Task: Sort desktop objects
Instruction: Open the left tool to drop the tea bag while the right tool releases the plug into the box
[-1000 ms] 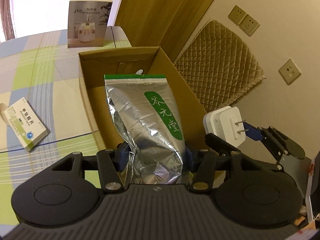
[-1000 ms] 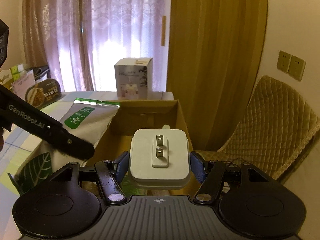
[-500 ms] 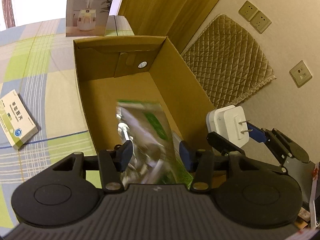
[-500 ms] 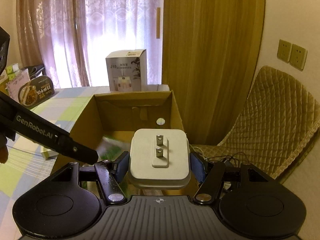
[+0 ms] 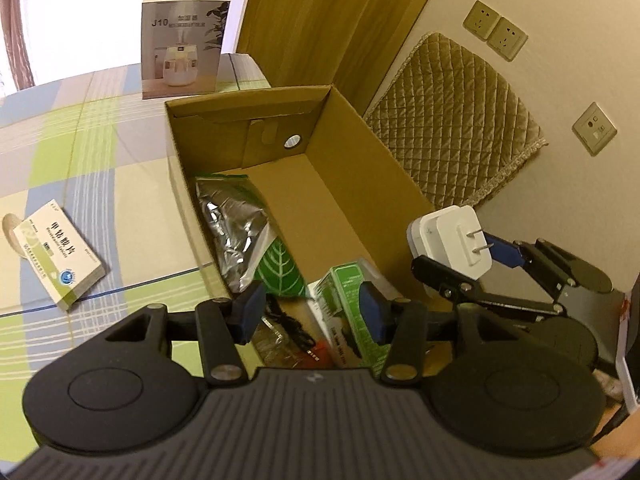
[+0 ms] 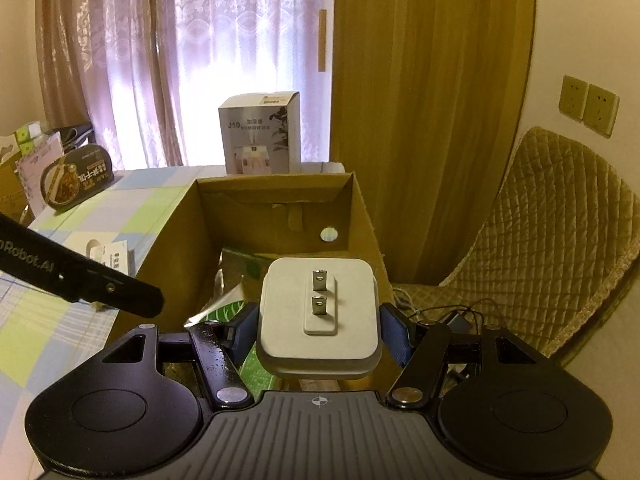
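Note:
An open cardboard box [image 5: 360, 168] [image 6: 364, 208] stands on the table's right side. Inside it a silver foil pouch [image 5: 236, 232] [image 6: 228, 280] leans on the left wall, beside a green leaf-print packet [image 5: 280, 268] and a green carton [image 5: 344, 288]. My left gripper [image 5: 310, 312] hovers open over the box's near end, holding nothing. My right gripper [image 6: 318, 330] [image 5: 460, 260] is shut on a white plug adapter [image 6: 318, 316] [image 5: 452, 240], prongs pointing forward, at the box's near right edge.
A small medicine box [image 5: 60, 256] lies on the checked tablecloth [image 5: 80, 160] left of the cardboard box. A humidifier box [image 5: 182, 40] [image 6: 260, 136] stands behind it. A quilted chair [image 6: 540, 240] and wall sockets [image 6: 588, 104] are at the right. A food tub [image 6: 76, 176] sits far left.
My left gripper let go of the foil pouch, which dropped into the box and now leans on its left wall. The right gripper kept its hold on the adapter.

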`<state>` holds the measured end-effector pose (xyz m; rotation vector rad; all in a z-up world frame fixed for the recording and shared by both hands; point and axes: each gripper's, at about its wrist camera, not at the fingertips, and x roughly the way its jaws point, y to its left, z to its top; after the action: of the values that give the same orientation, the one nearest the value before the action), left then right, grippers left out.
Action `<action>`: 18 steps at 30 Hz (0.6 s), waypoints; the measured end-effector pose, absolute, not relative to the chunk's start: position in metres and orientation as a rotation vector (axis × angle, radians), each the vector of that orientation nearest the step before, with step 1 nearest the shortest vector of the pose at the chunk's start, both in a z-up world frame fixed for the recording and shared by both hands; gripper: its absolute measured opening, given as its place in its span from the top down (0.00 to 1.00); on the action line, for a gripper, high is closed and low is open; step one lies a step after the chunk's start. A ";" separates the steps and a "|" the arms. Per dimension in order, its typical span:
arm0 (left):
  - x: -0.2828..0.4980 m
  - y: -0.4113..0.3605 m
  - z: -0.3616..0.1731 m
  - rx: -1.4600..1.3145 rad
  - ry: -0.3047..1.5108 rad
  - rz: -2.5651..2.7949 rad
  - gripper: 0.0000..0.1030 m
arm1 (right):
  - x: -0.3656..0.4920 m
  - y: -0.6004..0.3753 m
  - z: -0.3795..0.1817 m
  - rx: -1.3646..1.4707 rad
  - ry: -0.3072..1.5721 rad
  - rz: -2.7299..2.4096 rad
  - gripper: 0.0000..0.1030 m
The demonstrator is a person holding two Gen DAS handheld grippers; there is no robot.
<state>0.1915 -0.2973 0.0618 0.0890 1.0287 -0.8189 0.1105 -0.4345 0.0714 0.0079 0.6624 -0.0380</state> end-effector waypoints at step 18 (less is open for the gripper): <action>0.199 -0.270 0.058 0.107 1.024 -0.783 0.52 | 0.138 -0.410 0.057 0.010 0.688 0.056 0.40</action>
<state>0.1985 -0.2701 0.0578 0.1073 1.0239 -0.7835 0.1380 -0.4105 0.0570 0.0097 0.6880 0.0556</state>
